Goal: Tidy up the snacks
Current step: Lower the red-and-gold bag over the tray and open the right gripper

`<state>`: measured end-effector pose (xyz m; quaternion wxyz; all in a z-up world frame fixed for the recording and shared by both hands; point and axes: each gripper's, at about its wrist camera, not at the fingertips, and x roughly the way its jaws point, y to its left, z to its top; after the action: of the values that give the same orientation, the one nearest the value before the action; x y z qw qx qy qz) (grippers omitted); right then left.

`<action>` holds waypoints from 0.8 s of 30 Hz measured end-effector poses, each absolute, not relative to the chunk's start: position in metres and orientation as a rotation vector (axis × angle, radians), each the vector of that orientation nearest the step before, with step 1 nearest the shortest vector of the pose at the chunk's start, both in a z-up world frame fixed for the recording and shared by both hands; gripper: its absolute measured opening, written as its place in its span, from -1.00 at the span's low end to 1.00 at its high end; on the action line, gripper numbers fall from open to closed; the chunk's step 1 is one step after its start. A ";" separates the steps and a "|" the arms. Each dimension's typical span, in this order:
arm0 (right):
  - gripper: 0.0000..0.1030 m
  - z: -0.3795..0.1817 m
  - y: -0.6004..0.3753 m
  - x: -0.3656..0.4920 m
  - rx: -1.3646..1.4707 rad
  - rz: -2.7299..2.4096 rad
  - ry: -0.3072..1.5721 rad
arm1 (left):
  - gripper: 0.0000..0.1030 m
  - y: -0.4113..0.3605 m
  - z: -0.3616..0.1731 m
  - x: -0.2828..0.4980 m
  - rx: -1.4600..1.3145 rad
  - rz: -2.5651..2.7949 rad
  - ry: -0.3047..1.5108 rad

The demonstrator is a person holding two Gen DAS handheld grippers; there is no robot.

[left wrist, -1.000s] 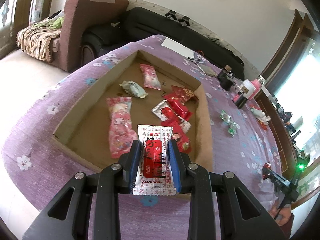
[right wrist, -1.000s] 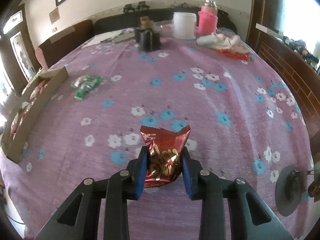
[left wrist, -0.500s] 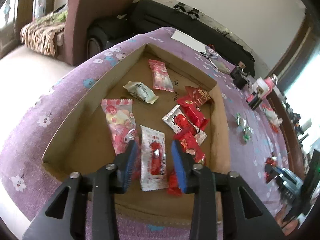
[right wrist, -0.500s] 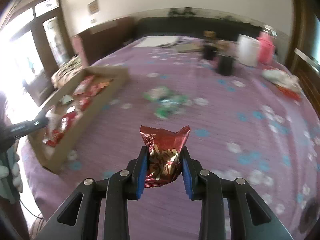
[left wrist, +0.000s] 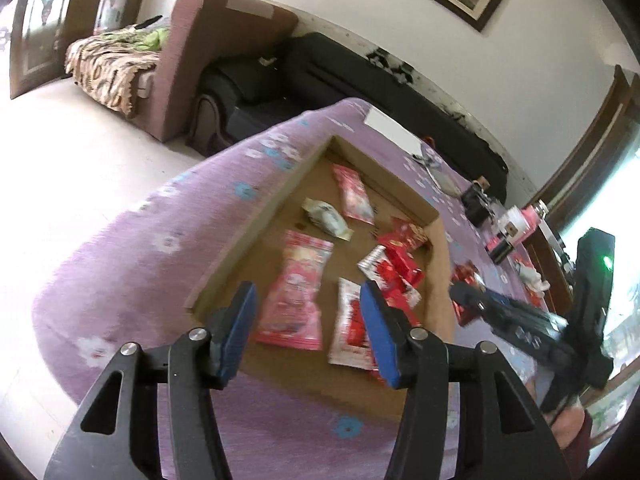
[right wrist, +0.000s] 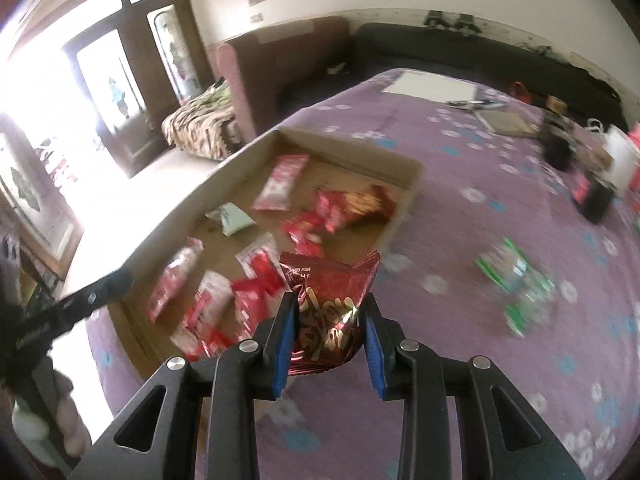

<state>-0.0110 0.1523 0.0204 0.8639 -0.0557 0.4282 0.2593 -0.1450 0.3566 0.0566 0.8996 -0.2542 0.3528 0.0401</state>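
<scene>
A shallow cardboard tray (left wrist: 264, 216) (right wrist: 344, 148) on the purple flowered cloth holds several snack packets. My left gripper (left wrist: 306, 316) hovers over its near end, jaws opening, nothing between them. The white-and-red packet (left wrist: 352, 328) lies flat in the tray just below, beside a pink packet (left wrist: 298, 296). My right gripper (right wrist: 328, 320) is shut on a dark red foil packet (right wrist: 328, 296) and hangs near the tray's near right corner. In the left wrist view the right gripper (left wrist: 460, 292) shows at the tray's right side, with the dark red foil packet (left wrist: 466, 276) in it.
Green-wrapped candies (right wrist: 516, 280) lie loose on the cloth right of the tray. Black boxes (right wrist: 596, 200), a white container (left wrist: 516, 220) and papers (right wrist: 432, 86) stand at the far end. A dark sofa (left wrist: 360, 68) and an armchair (left wrist: 224, 52) stand beyond. The table edge (left wrist: 80, 280) drops off left.
My left gripper let the white-and-red packet fall into the tray and its jaws spread. My right gripper swung left with the dark red packet, from open cloth to the tray's edge.
</scene>
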 end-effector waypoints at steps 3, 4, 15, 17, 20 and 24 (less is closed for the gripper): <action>-0.39 0.017 0.183 0.005 -0.146 0.558 0.913 | 0.02 0.366 0.054 -0.149 -0.520 0.098 0.724; -0.39 0.016 0.192 0.010 -0.154 0.557 0.918 | 0.02 0.369 0.052 -0.150 -0.519 0.098 0.723; -0.33 0.007 0.257 0.085 -0.255 0.443 0.921 | 0.02 0.389 0.054 -0.158 -0.497 0.068 0.686; -0.21 0.005 0.260 0.099 -0.247 0.433 0.915 | 0.02 0.393 0.055 -0.159 -0.499 0.067 0.686; -0.17 0.006 0.262 0.107 -0.242 0.437 0.911 | 0.02 0.398 0.055 -0.160 -0.508 0.076 0.688; 0.06 0.020 0.250 0.097 -0.218 0.438 0.874 | 0.02 0.401 0.057 -0.165 -0.528 0.096 0.682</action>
<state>0.0970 0.2501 0.0202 0.8772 -0.1046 0.4188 0.2100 -0.1650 0.4015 0.0570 0.9073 -0.2556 0.3306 0.0467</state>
